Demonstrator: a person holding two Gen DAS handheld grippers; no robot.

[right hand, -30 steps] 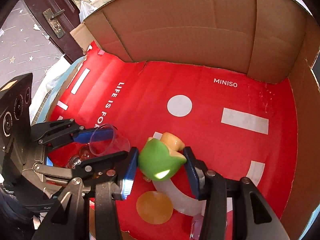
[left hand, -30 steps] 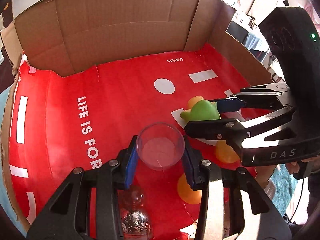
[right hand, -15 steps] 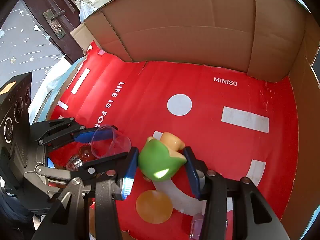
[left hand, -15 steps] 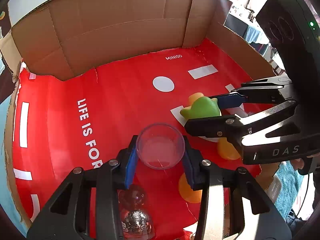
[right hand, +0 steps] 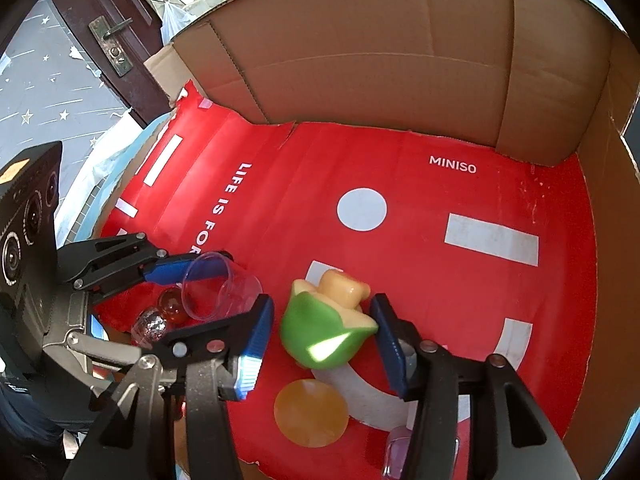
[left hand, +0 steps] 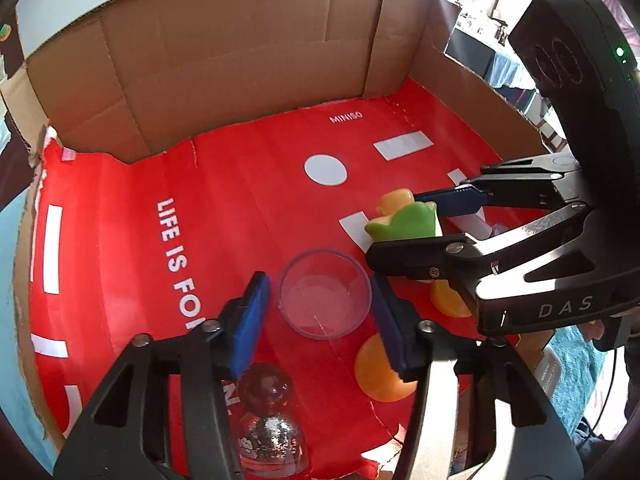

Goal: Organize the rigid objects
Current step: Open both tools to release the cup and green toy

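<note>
Inside the cardboard box (right hand: 360, 40), both tools stand released: left tool (left hand: 320, 304) around the clear cup (left hand: 324, 294), right tool (right hand: 322, 332) around the green toy (right hand: 320, 332).

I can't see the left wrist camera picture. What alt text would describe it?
A clear plastic cup sits between the left gripper's open blue-padded fingers, above a red MINISO sheet lining a cardboard box. To the right, the right gripper brackets a green toy.
</note>
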